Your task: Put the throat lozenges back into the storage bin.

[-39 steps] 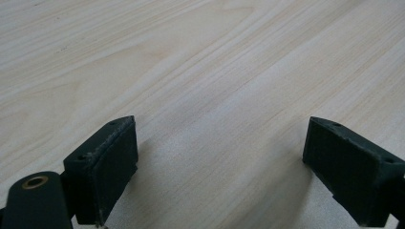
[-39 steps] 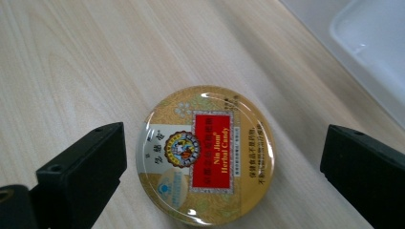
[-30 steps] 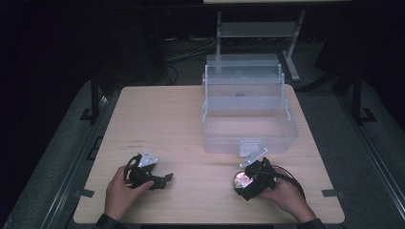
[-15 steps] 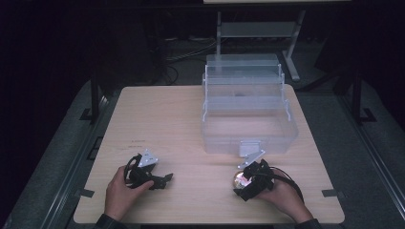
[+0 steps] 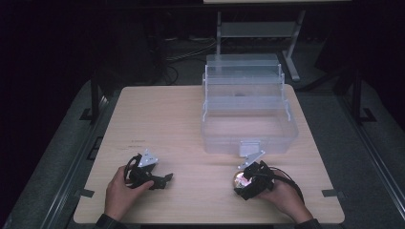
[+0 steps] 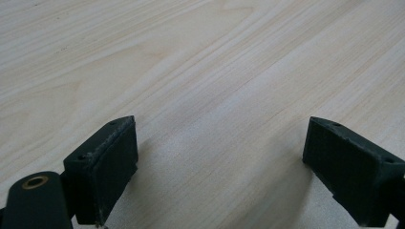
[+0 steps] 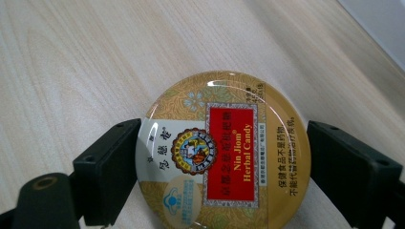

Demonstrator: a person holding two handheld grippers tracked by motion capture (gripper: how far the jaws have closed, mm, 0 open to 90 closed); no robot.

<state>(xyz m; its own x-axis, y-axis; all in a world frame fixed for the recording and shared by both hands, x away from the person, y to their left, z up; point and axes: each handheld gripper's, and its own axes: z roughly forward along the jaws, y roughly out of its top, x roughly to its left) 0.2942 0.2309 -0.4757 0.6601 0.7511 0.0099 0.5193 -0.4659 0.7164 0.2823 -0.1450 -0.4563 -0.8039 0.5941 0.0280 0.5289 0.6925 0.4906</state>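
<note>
Right gripper (image 7: 219, 191) has just been closing, its jaws now clamped across the round gold herbal candy tin (image 7: 224, 152), which lies flat on the pale wooden table (image 5: 181, 119) just before the clear plastic tiered box (image 5: 248, 114). Tin likely light, rigid, glossy and slippery; best gripped across its rim. Left gripper (image 6: 219, 181), well left of the box, stands released and empty.

The round candy tin (image 7: 223, 151) lies flat on the desk (image 5: 191, 124), lid up, just in front of the clear plastic box (image 5: 248, 119), near its front latch. Its glossy gold lid has a floral pattern, a red panel reading "Nin Jiom Herbal Candy", a small round emblem and Chinese lettering. It sits between the jaws of my right hand-held gripper (image 7: 224, 167), which have just been closing and now touch its rim on both sides
</note>
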